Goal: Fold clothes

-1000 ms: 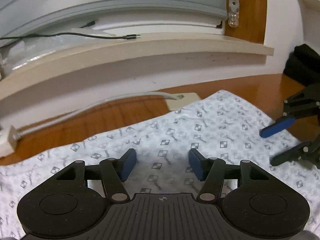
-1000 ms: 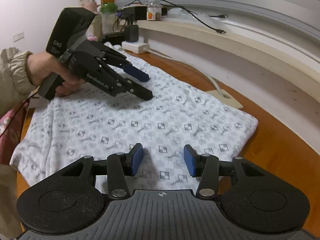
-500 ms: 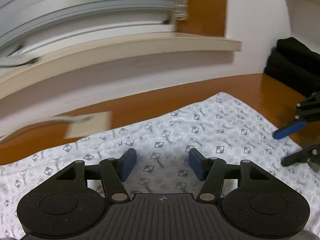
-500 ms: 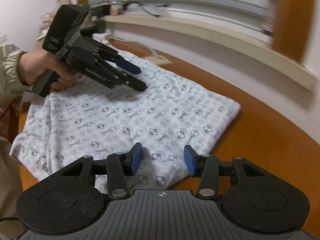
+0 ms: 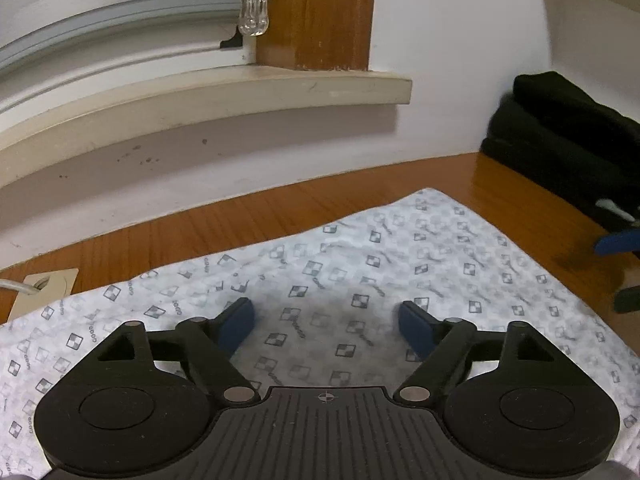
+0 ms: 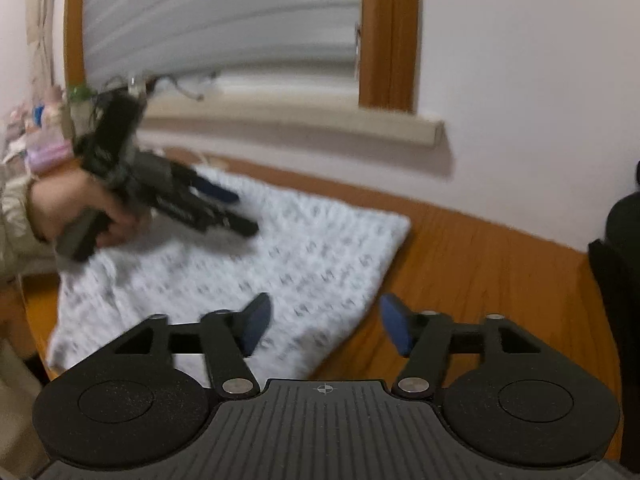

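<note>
A white garment [image 5: 360, 264] printed with small grey squares lies flat on the wooden table [image 5: 168, 236]. My left gripper [image 5: 326, 322] hovers open just over it, nothing between its blue pads. In the right wrist view the same garment [image 6: 312, 252] shows blurred, its far right corner pointing to the wall. My right gripper [image 6: 324, 324] is open over the garment's near right edge, one pad over cloth and the other over bare wood. A hand holds the left gripper [image 6: 224, 210] above the cloth's far left part. The right gripper's blue fingertips [image 5: 618, 242] peek in at the left view's right edge.
A pile of black clothing [image 5: 568, 140] sits at the table's right end against the wall. A beige windowsill [image 5: 224, 96] runs along the back. A cable plate [image 5: 44, 290] lies on the wood beside the garment's far left edge. Clutter crowds the far left sill [image 6: 48, 136].
Both grippers have swung to the right along the garment toward its right end. The jaws of both stand wider apart than a second ago. The garment lies as before.
</note>
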The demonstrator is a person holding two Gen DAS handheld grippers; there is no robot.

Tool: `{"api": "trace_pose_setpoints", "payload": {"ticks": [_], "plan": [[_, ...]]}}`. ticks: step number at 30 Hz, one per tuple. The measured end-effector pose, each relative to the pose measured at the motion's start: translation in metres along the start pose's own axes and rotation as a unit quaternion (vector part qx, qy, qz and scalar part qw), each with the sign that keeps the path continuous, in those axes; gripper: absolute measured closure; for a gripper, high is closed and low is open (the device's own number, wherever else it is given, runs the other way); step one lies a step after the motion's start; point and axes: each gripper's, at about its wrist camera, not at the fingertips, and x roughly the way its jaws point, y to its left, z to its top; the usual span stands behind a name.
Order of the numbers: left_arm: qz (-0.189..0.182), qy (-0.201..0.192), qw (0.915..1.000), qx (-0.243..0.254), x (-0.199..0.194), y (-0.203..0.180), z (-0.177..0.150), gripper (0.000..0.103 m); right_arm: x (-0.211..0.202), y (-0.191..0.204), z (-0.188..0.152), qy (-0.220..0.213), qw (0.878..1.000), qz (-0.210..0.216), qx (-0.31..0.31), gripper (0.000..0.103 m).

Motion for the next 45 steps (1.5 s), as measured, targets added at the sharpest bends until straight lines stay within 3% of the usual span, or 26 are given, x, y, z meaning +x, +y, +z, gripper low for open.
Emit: {"api": "trace_pose_setpoints", "payload": {"ticks": [3, 6, 8, 9, 15, 21, 25, 30, 36, 38, 43, 44, 45], "plan": [[-0.008, 0.004, 0.9999, 0.011, -0.002, -0.002, 0.001, 0.002, -0.004, 0.017, 0.006, -0.023, 1.0, 0.002, -0.002, 0.022], [-0.027, 0.002, 0.9996, 0.009, -0.011, 0.004, 0.001, 0.0, 0.005, 0.035, 0.013, -0.045, 0.999, 0.019, 0.025, 0.013], [-0.042, -0.002, 0.9991, -0.003, -0.023, 0.015, 0.002, 0.0, 0.015, 0.046, 0.017, -0.057, 0.997, 0.026, 0.046, 0.001], [-0.048, -0.004, 0.9988, -0.008, -0.029, 0.021, 0.004, 0.0, 0.019, 0.051, 0.019, -0.063, 0.996, 0.029, 0.056, 0.0], [-0.072, -0.013, 0.9973, 0.002, -0.07, 0.074, 0.008, 0.0, 0.04, 0.095, 0.039, -0.084, 0.992, 0.04, 0.088, 0.0], [-0.065, -0.046, 0.9968, -0.007, -0.105, 0.153, -0.009, 0.0, 0.069, 0.137, 0.048, -0.056, 0.992, -0.007, 0.116, 0.0], [-0.056, -0.059, 0.9966, -0.015, -0.123, 0.203, -0.025, 0.0, 0.08, 0.162, 0.052, -0.046, 0.989, 0.013, 0.143, 0.0], [-0.054, -0.044, 0.9967, -0.041, -0.136, 0.249, -0.04, 0.0, 0.092, 0.197, 0.057, -0.037, 0.99, 0.044, 0.128, 0.0], [-0.074, -0.008, 0.995, -0.067, -0.132, 0.272, -0.055, 0.0, 0.099, 0.247, 0.057, -0.016, 0.996, 0.069, 0.06, 0.011], [-0.078, -0.003, 0.9943, -0.073, -0.13, 0.277, -0.061, 0.0, 0.104, 0.264, 0.056, -0.004, 0.997, 0.074, 0.037, 0.018], [-0.085, 0.009, 0.9932, -0.079, -0.125, 0.279, -0.063, 0.013, 0.104, 0.29, 0.054, 0.007, 0.996, 0.087, 0.011, 0.018], [-0.087, 0.011, 0.993, -0.08, -0.124, 0.279, -0.063, 0.024, 0.103, 0.294, 0.054, 0.008, 0.996, 0.089, 0.006, 0.018], [-0.088, 0.013, 0.9927, -0.081, -0.123, 0.279, -0.063, 0.026, 0.103, 0.298, 0.053, 0.01, 0.996, 0.09, -0.001, 0.019]]}}
